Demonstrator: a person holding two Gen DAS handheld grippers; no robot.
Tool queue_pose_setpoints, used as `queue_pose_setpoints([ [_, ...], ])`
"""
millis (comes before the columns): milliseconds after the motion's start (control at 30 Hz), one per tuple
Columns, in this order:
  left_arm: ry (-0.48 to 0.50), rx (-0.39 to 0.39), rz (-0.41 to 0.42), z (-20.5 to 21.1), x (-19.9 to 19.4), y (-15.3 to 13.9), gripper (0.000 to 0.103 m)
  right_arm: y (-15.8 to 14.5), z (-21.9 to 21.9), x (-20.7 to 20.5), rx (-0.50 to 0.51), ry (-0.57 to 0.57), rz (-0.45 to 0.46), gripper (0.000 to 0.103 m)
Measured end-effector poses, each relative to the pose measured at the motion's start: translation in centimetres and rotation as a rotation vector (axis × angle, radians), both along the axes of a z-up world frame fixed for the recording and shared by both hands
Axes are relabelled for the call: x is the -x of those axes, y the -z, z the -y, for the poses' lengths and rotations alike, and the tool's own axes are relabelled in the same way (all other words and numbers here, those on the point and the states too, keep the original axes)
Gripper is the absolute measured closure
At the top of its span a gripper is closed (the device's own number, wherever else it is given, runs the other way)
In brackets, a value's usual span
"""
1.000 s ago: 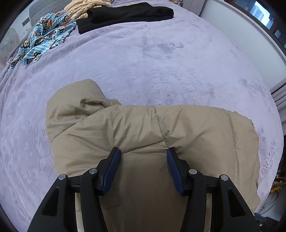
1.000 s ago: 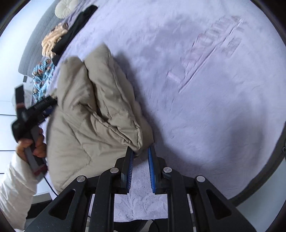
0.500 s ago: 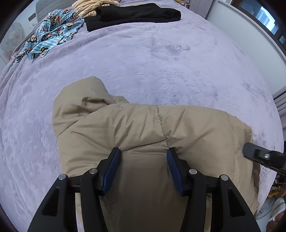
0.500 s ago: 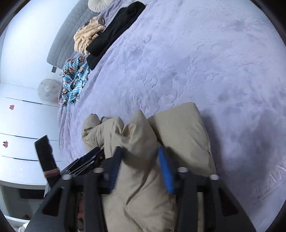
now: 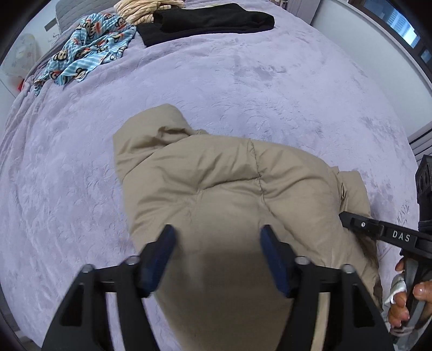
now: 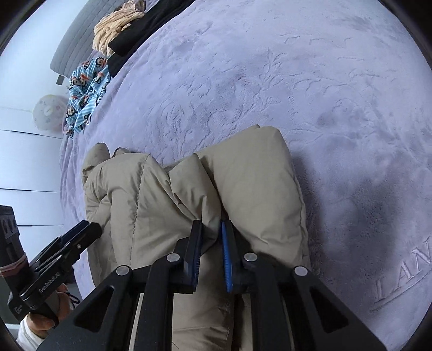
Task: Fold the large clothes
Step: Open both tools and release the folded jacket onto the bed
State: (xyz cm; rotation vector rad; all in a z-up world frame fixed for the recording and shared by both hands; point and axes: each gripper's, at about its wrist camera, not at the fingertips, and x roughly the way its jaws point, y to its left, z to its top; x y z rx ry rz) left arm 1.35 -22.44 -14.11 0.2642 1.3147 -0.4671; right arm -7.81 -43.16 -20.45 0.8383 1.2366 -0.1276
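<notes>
My right gripper (image 6: 210,237) is pinching a puffy fold of the tan jacket (image 5: 229,194), its fingers nearly closed on the padding. My left gripper (image 5: 216,243) is hovering wide open over the jacket's middle, gripping nothing. The jacket is lying bunched on the purple blanket (image 5: 243,81), well short of the black clothes (image 5: 205,21). I am judging it light, soft, springy and slick, so I am favouring seams and edges.

Lavender plush bed (image 5: 243,89) bearing tan puffer jacket (image 5: 229,189), black garment (image 5: 210,21), monkey-print cloth (image 5: 89,54).
</notes>
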Motion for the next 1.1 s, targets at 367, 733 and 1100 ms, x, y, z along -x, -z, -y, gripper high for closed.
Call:
queue_pose_setpoints([
  [367,-0.181,0.102,-0.008,-6.2,4.1,-3.8,0.001,-3.5,-0.3,4.4,0.017,-0.007,-0.016,0.085],
  [733,-0.246,0.094,-0.002,-9.0,7.1,-4.6,0.001,-5.2,-1.0,7.6,0.022,-0.021,-0.035,0.085],
  [1100,-0.248,0.082,-0.074,-13.2,7.9,-1.4,0.001,-6.3,-3.0,9.9,0.096,0.056,-0.048,0.04],
])
